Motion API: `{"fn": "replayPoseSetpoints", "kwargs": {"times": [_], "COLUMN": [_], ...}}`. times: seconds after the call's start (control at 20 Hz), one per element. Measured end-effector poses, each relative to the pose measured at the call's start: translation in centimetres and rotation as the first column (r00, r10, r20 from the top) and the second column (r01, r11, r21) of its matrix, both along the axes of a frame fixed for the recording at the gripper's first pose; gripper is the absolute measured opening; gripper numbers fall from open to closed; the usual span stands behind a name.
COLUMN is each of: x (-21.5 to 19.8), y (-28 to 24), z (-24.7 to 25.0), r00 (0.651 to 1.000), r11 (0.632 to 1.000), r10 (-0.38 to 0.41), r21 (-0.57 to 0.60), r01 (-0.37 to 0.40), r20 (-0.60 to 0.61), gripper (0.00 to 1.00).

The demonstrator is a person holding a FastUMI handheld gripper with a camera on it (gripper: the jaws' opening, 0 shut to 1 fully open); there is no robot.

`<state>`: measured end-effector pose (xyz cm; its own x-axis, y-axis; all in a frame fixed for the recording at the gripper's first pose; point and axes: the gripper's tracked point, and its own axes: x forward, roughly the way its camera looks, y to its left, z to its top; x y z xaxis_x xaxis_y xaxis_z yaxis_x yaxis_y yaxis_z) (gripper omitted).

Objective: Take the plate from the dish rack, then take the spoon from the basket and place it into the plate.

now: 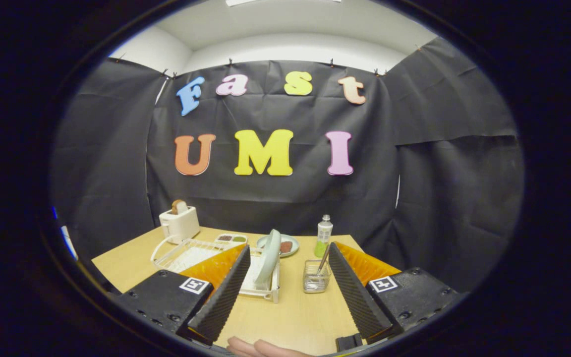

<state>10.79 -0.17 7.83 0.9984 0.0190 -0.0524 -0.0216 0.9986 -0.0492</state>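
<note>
A pale green plate (269, 258) stands on edge in the white wire dish rack (186, 254), at the rack's right end, just ahead of my left finger. To its right a small clear basket (315, 278) holds a metal spoon (323, 260) that leans up and to the right. My gripper (285, 292) hangs above the wooden table with its fingers wide apart and nothing between them. Both the plate and the basket lie ahead of the fingertips, inside the span of the fingers.
A white toaster (180, 223) with a slice of bread stands behind the rack. Further back are a small two-part sauce dish (231, 238), a plate with brown food (285, 245) and a bottle of green liquid (323, 235). A hand's fingers (260, 348) show at the table's near edge.
</note>
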Motion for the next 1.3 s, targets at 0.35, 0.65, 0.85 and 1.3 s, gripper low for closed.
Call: {"fn": "replayPoseSetpoints", "kwargs": {"times": [0.35, 0.65, 0.85, 1.3], "x": [9.8, 17.9, 22.6, 24.6], "y": [2.3, 2.9, 2.7, 3.2], "z": [1.5, 0.2, -1.1, -4.7], "r00": [0.979, 0.91, 0.833, 0.622], "r11": [0.999, 0.987, 0.958, 0.905], "r10": [-0.003, -0.143, -0.274, -0.415], "r21": [-0.041, -0.127, -0.209, -0.37], "r01": [-0.005, 0.101, 0.194, 0.21], "r20": [-0.203, -0.388, -0.481, -0.664], "gripper": [1.0, 1.0, 0.89, 0.55]}}
